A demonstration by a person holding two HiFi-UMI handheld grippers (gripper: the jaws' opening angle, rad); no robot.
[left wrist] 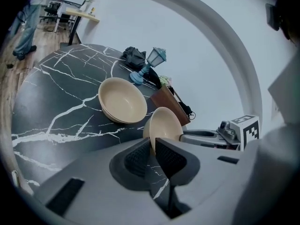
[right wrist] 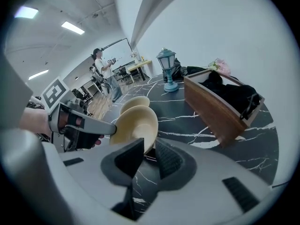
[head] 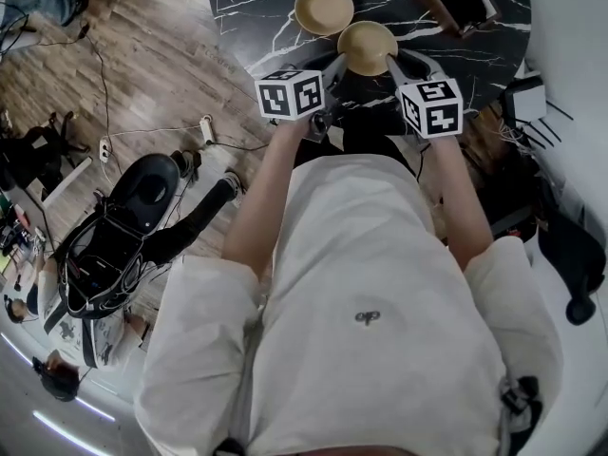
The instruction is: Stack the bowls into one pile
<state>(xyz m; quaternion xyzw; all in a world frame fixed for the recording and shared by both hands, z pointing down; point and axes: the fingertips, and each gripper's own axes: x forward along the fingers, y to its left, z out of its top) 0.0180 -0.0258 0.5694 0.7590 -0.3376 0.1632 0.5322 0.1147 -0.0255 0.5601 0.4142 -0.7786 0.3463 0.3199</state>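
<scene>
The bowl [head: 368, 47] is between my two grippers at the near edge of the table [head: 266, 17]. It is cream coloured and tipped so that its hollow faces back toward me. My left gripper [head: 335, 67] has it by the left side of the rim. In the left gripper view the jaws stand only a narrow way apart, with the thin edge of the bowl [left wrist: 164, 123] pinched between the ribbed pads [left wrist: 140, 156]. My right gripper [head: 395, 65] has the opposite side. In the right gripper view its jaws stand somewhat wider, closed on the rim of the bowl [right wrist: 136, 123], which dips down between them. I cannot tell whether the bowl's underside touches the tabletop.

Just beyond it, to the left and farther from me, the second bowl [head: 324, 8] sits upright on the black, white-veined marble. From the left gripper view its edge [left wrist: 122, 100] looks doubled, as if it is nested in another, though I am not sure.

Past both bowls and to the right lies a wooden box [right wrist: 220, 111] with dark things inside. A small blue lantern [right wrist: 167, 69] stands behind it.
</scene>
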